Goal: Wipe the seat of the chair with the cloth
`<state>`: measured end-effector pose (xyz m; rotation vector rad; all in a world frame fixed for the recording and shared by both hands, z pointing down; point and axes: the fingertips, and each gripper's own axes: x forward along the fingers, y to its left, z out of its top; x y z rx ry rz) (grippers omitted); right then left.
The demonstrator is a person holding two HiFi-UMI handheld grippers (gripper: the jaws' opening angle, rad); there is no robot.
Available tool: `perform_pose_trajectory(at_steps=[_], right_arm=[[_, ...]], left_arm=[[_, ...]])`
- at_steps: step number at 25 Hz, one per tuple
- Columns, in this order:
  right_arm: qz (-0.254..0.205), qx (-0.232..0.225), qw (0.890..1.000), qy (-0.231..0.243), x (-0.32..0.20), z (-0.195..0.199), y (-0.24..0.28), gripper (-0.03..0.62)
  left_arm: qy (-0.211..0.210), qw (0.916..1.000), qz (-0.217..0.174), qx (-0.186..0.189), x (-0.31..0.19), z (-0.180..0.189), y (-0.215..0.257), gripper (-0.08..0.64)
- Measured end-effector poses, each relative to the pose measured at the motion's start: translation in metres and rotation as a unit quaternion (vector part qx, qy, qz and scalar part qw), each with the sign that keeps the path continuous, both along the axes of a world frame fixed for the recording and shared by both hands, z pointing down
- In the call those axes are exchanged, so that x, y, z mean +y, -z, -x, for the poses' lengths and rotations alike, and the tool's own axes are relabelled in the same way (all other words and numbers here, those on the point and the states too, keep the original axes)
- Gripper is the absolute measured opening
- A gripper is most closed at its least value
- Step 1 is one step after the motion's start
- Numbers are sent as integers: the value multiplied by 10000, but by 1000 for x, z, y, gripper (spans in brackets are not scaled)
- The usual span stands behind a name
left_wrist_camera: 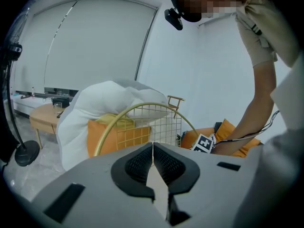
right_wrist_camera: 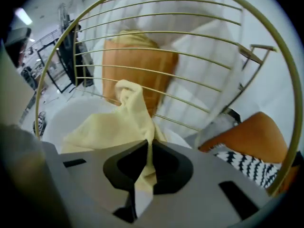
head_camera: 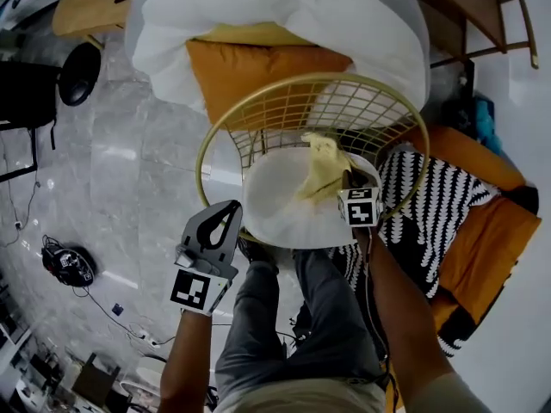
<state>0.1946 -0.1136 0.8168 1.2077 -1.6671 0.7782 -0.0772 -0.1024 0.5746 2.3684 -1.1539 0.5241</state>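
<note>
With the left gripper [head_camera: 231,218] held beside the rim, jaws closed on nothing, the white chair seat [head_camera: 274,206] is best wiped by the yellow cloth [head_camera: 322,167] lying on it, clamped in the jaws of the right gripper [head_camera: 351,182], being dragged flat in overlapping passes.

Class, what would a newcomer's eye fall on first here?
A gold wire chair fills the middle, with a round white seat. A pale yellow cloth lies across that seat, pinched in the right tongs. The left tongs hang shut by the seat's near left edge.
</note>
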Motion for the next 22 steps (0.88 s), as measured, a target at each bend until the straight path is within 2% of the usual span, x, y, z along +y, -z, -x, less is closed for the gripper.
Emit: perform_pose_trajectory(at_steps=[2,5,8,10,14,16,18,20,22], right_arm=[[-174,242,9991,-310,1,-48,5,37],[-523,493,9961,-512,0,-85,21,37],[-679,591,9932,-733,-2,-98,28,37],[-653,513,9937,-758,-5,-89,22,37],[-483,-12,9972,-563,-16,-31,11,37],[-354,-374,9985,-203,-20,18,5,37],[-245,-707,9967,321,-20,72,1,37],[-128,-1069,9893,986,-13,130,3,37],[-29,-1473,9749,1669,-1,186,14,37]], left_arm=[[12,9999,-140,52,-11,-12,3,20],[31,9991,-386,147,-33,-29,6,20],[-113,9997,-226,-30,-51,-43,-2,20],[-154,9995,-260,-90,-69,-49,-3,20],[-210,9976,-648,-104,-106,-57,5,20],[-238,9957,-888,-92,-120,-59,9,20],[-291,9949,-959,-132,-128,-60,10,20],[-325,9948,-952,-183,-132,-60,10,20],[-358,9951,-884,-253,-133,-60,9,20]])
